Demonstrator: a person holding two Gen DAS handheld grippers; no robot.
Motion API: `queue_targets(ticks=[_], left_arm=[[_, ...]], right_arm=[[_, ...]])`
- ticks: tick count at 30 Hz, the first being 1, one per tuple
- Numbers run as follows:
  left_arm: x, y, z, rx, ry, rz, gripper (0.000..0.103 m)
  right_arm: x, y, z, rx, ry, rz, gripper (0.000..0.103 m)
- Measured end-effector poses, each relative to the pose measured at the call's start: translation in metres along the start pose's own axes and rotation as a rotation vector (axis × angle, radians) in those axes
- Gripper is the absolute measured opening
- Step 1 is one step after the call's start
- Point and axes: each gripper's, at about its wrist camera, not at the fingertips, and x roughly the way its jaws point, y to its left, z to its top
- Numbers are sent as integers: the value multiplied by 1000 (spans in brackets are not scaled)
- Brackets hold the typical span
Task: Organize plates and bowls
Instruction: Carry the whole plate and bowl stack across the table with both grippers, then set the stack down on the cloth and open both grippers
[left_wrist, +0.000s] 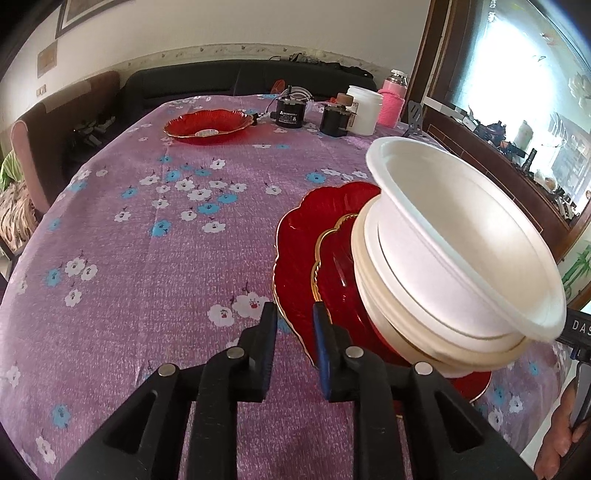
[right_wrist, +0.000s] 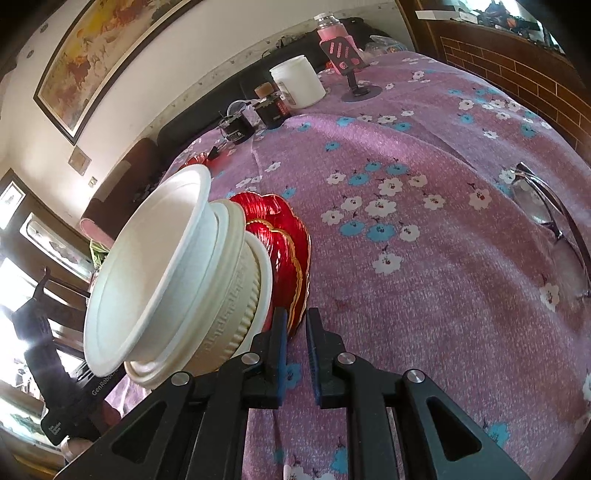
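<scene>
Far back on the left, on the purple flowery cloth (left_wrist: 147, 240): a lone red dish (left_wrist: 210, 123), lying flat. Just right of it, in a row at the back edge: a black can (left_wrist: 290, 110), a white tub (left_wrist: 364, 109) and a pink bottle (left_wrist: 393, 101).

Low down in the left wrist view: the left gripper (left_wrist: 293, 308), pointing down at the table. Jaws a little apart, not pressing on anything. In the gap between the tips: the gold rim of the big red plate (left_wrist: 295, 236).

Flat on the cloth, that big red plate. On top of it, a small red plate (left_wrist: 332, 266) with a wavy gold rim. On top of that, a cream bowl (left_wrist: 369, 288) with a white bowl (left_wrist: 461, 229) sitting inside it. All one pile, near the front of the table, between the two grippers.

On the other side of the pile: the right gripper (right_wrist: 296, 312), also pointing down. Jaws nearly together, only a thin slit left. Red rim right at the tips; hard to tell if pinched or only close.

Further right, well away from the pile: a pair of glasses (right_wrist: 546, 210), folded on the cloth. Far back on that side: a pink phone stand (right_wrist: 343, 51).
</scene>
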Motion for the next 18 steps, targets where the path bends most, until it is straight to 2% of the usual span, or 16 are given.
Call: queue_targets(ticks=[18], left_arm=[[-23,-18,-21,78,-65,29,30]], right_arm=[[-19,0,-34,8,-10,-1,13]])
